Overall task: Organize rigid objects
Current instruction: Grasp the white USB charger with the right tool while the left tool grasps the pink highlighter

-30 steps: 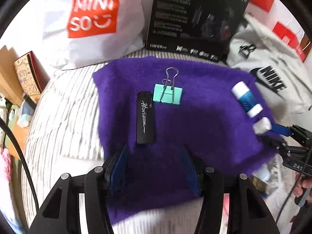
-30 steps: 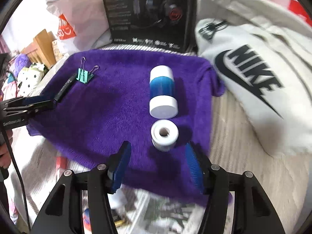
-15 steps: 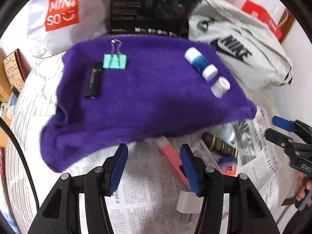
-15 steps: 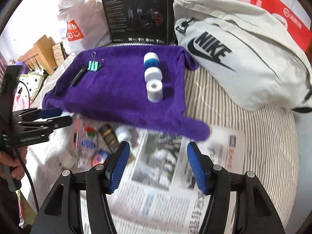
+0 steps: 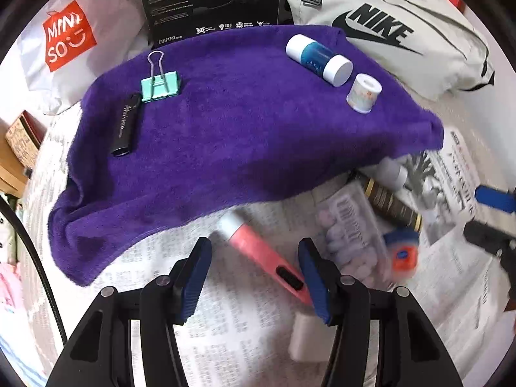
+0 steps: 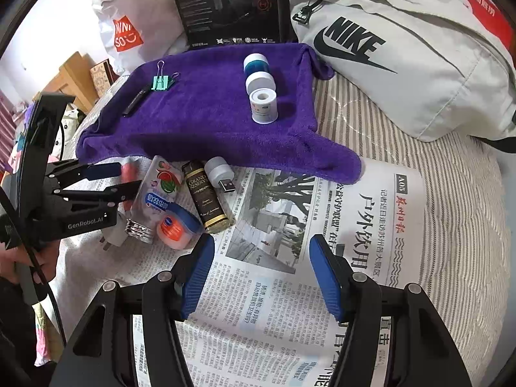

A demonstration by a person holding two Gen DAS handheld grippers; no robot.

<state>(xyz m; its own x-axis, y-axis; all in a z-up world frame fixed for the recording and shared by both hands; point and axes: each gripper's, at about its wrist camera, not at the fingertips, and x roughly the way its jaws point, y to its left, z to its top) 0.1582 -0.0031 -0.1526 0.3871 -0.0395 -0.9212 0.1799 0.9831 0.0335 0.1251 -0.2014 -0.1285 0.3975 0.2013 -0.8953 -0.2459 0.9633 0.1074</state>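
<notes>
Both tools stand with jaws parted and empty. The left tool [image 5: 254, 269] hovers low over the newspaper [image 6: 322, 290] with a pink pen-shaped item [image 5: 258, 251] lying slantwise in the gap between its fingers, not yet gripped. The right tool [image 6: 261, 274] hangs over bare newsprint, well apart from any object.

Sorted so far, on the purple towel [image 5: 242, 129]: a black stick [image 5: 124, 125] and a teal binder clip [image 5: 159, 85] at far left; a blue-and-white cylinder [image 5: 317, 59] on its side and a small white roll [image 5: 363, 92] on end at far right. Unsorted, on the paper at the towel's near edge: a flat clear pack [image 6: 154, 193], a dark bottle [image 6: 206, 200], a USB plug [image 6: 219, 172], an orange-lidded tin [image 6: 175, 229] and a white adapter [image 6: 113, 235].

Risks noted:
- The pen lies askew to the jaws; closing now would likely catch it off-centre, so it may pivot or slip out.
- The unsorted items are crowded and touching; a pick there could nudge neighbours.
- The cylinder may roll if the towel is disturbed; the roll could topple.
- The towel's near edge overhangs the USB plug, partly hiding it.
- Newspaper on a soft bed may shift under pressure.
</notes>
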